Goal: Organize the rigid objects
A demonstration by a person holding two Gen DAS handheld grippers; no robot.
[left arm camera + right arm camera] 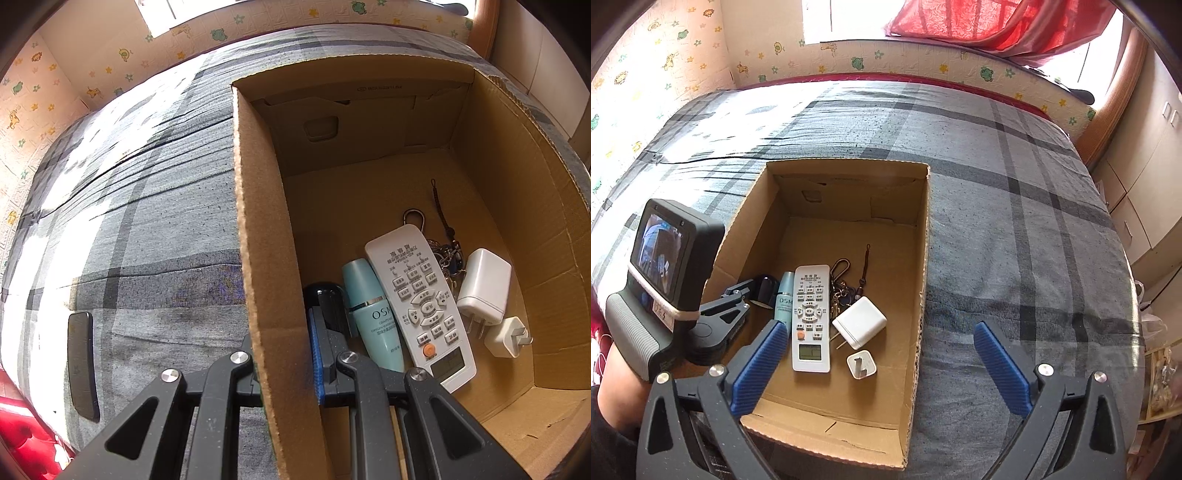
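Note:
An open cardboard box [924, 258] lies on a grey plaid bed. Inside it, side by side, are a dark rounded item [767, 286], a teal bottle [783, 299], a white remote [811, 317], a bunch of keys [846, 288], a large white charger [860, 321] and a small white plug [860, 365]. My left gripper [282, 343] is shut on the box's left wall [258, 221], with its blue pad [316, 350] on the inner side. Above the box's near end, my right gripper [879, 332] stands wide open and holds nothing.
A black phone [82, 365] lies on the bed cover [147, 240] left of the box. Patterned wall padding [849, 59] runs along the bed's far side, red fabric [979, 22] hangs at the top right, and cabinets [1145, 166] stand at the right.

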